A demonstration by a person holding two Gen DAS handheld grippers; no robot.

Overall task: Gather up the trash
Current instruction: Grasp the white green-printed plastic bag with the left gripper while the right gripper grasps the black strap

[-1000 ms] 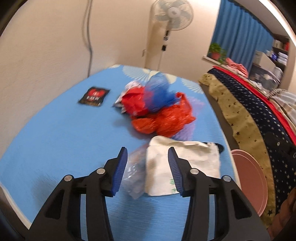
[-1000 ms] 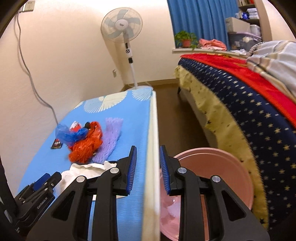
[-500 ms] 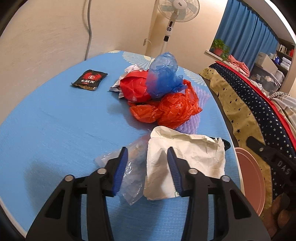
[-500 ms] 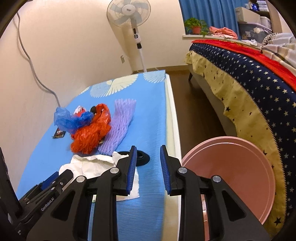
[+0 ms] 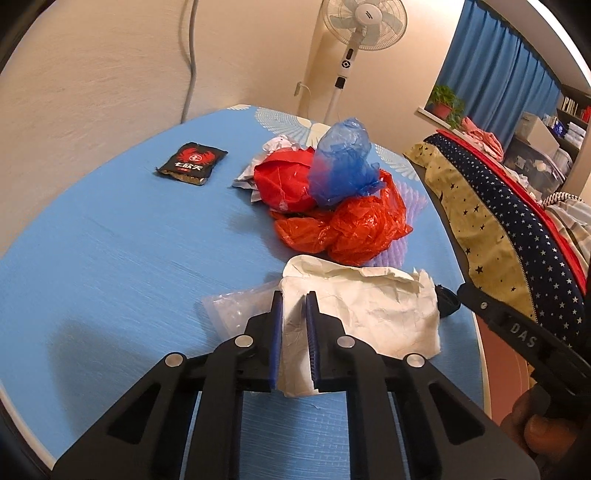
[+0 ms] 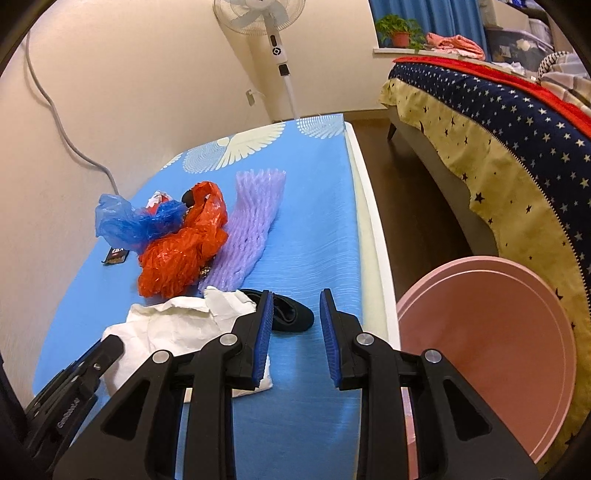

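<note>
I see the blue table (image 5: pixel 110 251) filling most of both wrist views, with the bed (image 6: pixel 517 122) at 2 o'clock and the fan (image 5: pixel 364 26) at 12 beyond its far edge. The pink bin (image 6: pixel 491 343) stands on the floor beside the table's right edge, at 3 o'clock from my right gripper (image 6: pixel 295 332).

The trash lies in a loose heap on the table. The white paper (image 5: pixel 365 314) is nearest, dead ahead of my left gripper (image 5: pixel 294 332). Its near left edge sits between the blue pads, which have drawn close on it with only a narrow gap showing, so I read the jaws as clamped on the paper. A clear bag (image 5: pixel 236 306) lies flat just to the left of those jaws, touching the paper.

Past the paper at 12 o'clock sit the orange bag (image 5: pixel 354 232), the red bag (image 5: pixel 284 181) and the blue bag (image 5: pixel 343 162) on top, with purple foam net (image 6: pixel 255 221) alongside at 1 o'clock. A black sachet (image 5: pixel 190 162) lies apart at 11 o'clock.

My right gripper's jaws stand wide apart over bare table, holding nothing. A small black item (image 6: pixel 288 312) lies just ahead of its left finger, touching the paper's corner.
</note>
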